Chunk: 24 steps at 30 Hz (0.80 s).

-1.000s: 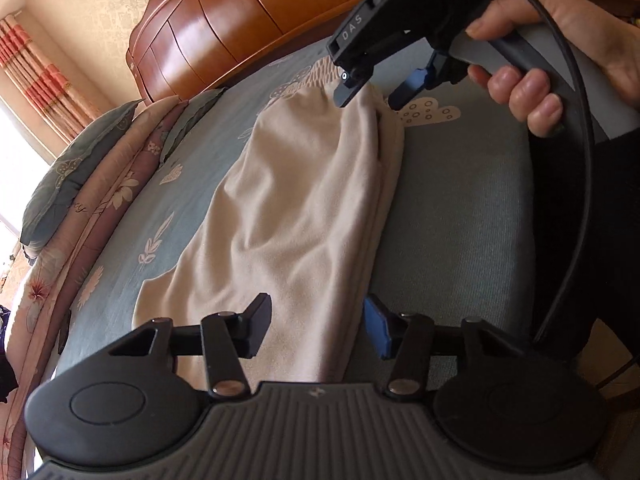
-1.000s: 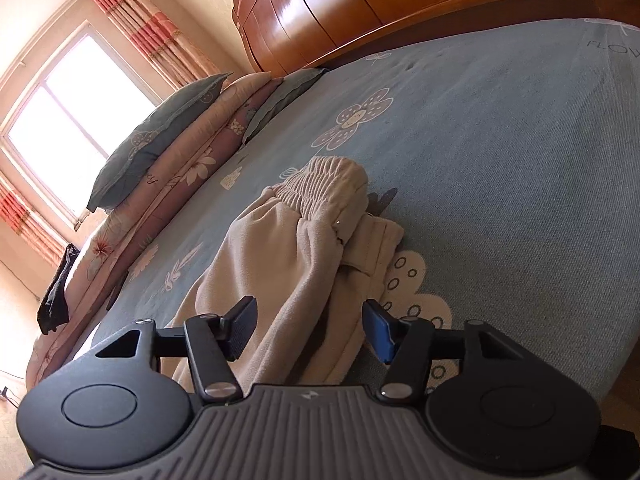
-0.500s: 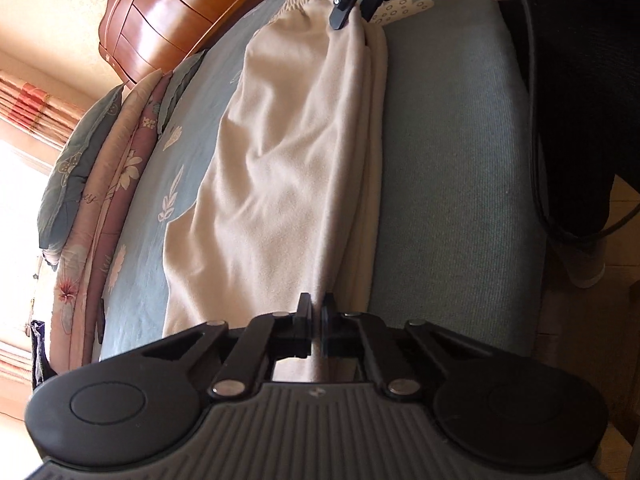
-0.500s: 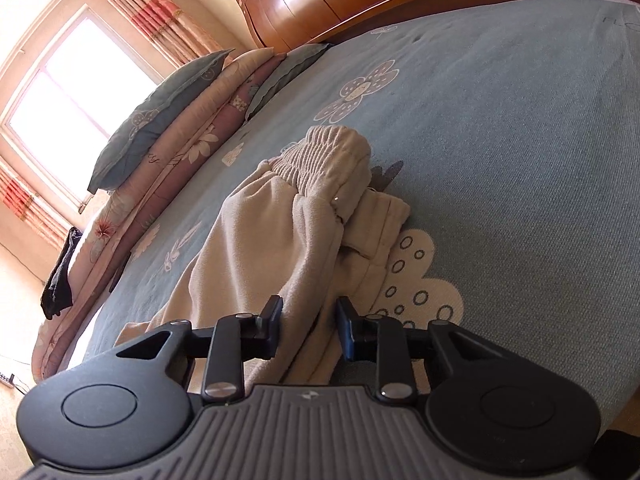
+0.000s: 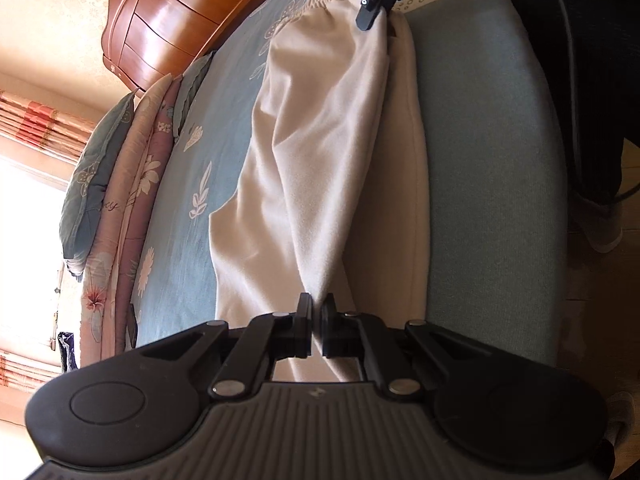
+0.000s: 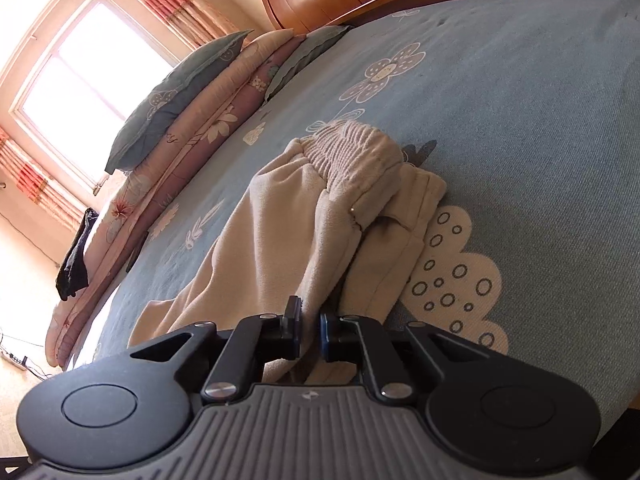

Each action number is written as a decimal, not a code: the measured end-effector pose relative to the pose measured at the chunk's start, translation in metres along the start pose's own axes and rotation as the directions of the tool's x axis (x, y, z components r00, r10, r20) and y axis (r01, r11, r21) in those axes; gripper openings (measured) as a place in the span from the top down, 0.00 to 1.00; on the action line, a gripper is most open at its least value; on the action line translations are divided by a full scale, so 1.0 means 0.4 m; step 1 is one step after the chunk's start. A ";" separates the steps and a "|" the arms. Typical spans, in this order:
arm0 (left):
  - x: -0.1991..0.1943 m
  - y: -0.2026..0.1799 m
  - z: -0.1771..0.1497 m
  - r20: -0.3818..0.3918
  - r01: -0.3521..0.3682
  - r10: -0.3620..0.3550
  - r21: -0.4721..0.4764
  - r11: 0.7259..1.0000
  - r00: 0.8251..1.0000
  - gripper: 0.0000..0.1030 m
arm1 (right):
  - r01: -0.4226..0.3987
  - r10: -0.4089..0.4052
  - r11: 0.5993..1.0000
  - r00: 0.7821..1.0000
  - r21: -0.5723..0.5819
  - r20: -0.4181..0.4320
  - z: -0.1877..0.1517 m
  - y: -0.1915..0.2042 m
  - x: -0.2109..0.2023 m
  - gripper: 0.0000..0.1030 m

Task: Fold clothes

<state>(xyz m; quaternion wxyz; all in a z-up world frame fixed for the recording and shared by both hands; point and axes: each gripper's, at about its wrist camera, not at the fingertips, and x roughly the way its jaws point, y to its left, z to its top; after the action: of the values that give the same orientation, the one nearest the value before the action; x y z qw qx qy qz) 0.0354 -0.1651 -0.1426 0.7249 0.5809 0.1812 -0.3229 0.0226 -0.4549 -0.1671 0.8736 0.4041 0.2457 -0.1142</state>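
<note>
room: bedroom, blue flower-print bedspread [image 6: 540,100] under everything, wood headboard [image 5: 172,28] behind, pillow stack [image 6: 208,120] by the window.
item: beige pants [image 5: 328,152], lying on the spread near the bed's front edge.
L grip: my left gripper [image 5: 317,330], fingers pinched on the cloth at the leg end, fabric pulled up into a ridge.
R grip: my right gripper [image 6: 308,330], fingers closed on cloth near the waist end; also seen in L cam [image 5: 374,12] biting just below the elastic waistband [image 6: 352,148].
progress: pants look doubled lengthwise already, one leg over the other, edges roughly stacked w/ a strip of the lower layer showing on the near side. Still full length, so crosswise folds remain, imo.
axis: long axis runs along the bed's front edge, grip to grip.
pointing: waist twd R grip, hems twd L grip; hem end itself hidden under L grip body.
</note>
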 end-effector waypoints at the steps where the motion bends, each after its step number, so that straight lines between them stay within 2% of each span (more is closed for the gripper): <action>1: 0.003 -0.007 -0.002 -0.003 0.011 -0.011 -0.002 1.000 1.000 0.97 | -0.003 0.002 1.000 1.000 0.014 0.003 0.002 -0.007 -0.002 0.90; 4: -0.013 -0.008 0.006 0.026 0.057 -0.056 -0.040 0.998 0.998 0.97 | 0.002 -0.002 1.000 0.999 0.002 0.048 0.028 -0.002 -0.029 0.91; 6: -0.017 -0.010 0.008 0.038 0.060 -0.058 -0.038 0.998 0.998 0.97 | 0.014 -0.012 1.000 0.998 -0.021 0.069 0.044 0.005 -0.045 0.91; 9: 0.005 -0.020 0.000 0.013 0.077 -0.077 -0.028 0.997 0.997 0.97 | 0.037 -0.036 0.999 0.999 -0.026 0.039 0.039 -0.008 -0.029 0.91; 11: 0.018 -0.024 -0.007 -0.003 0.124 -0.124 -0.059 0.991 0.992 0.93 | 0.050 -0.050 0.999 0.998 -0.015 0.032 0.029 -0.024 -0.023 0.90; 13: 0.015 -0.029 -0.011 -0.009 0.122 -0.123 -0.072 0.990 0.992 0.93 | 0.053 -0.053 0.999 0.998 0.002 0.026 0.028 -0.036 -0.025 0.89; 15: -0.002 -0.003 -0.019 0.007 0.183 -0.184 -0.140 0.973 0.983 0.87 | 0.046 -0.046 0.999 0.998 0.021 0.030 0.039 -0.039 -0.041 0.86; 16: -0.010 0.011 -0.023 0.017 0.215 -0.216 -0.174 0.961 0.976 0.87 | 0.062 -0.063 0.998 0.997 0.016 0.051 0.045 -0.033 -0.057 0.83; 18: -0.035 0.060 -0.044 0.043 0.271 -0.270 -0.287 0.919 0.962 0.87 | 0.104 -0.103 0.995 0.988 -0.006 0.118 0.057 -0.017 -0.099 0.68; 21: -0.061 0.146 -0.079 0.078 0.289 -0.284 -0.449 0.845 0.955 0.84 | 0.127 -0.112 0.991 0.964 -0.049 0.239 0.080 0.014 -0.165 0.56; 22: -0.063 0.175 -0.088 0.097 0.283 -0.272 -0.503 0.817 0.957 0.80 | 0.109 -0.085 0.991 0.961 -0.079 0.262 0.089 0.033 -0.168 0.52; 23: -0.064 0.203 -0.096 0.115 0.278 -0.258 -0.554 0.785 0.959 0.69 | 0.091 -0.057 0.990 0.958 -0.110 0.283 0.097 0.051 -0.171 0.43; 24: -0.052 0.224 -0.092 0.127 0.268 -0.240 -0.585 0.765 0.962 0.57 | 0.063 -0.023 0.987 0.966 -0.147 0.258 0.099 0.074 -0.143 0.34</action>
<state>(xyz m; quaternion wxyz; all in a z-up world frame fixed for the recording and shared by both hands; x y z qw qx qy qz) 0.0850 -0.1138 -0.0740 0.8239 0.2858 0.3343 -0.3574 -0.0010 -0.4657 -0.0961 0.9239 0.3118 0.1479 -0.1651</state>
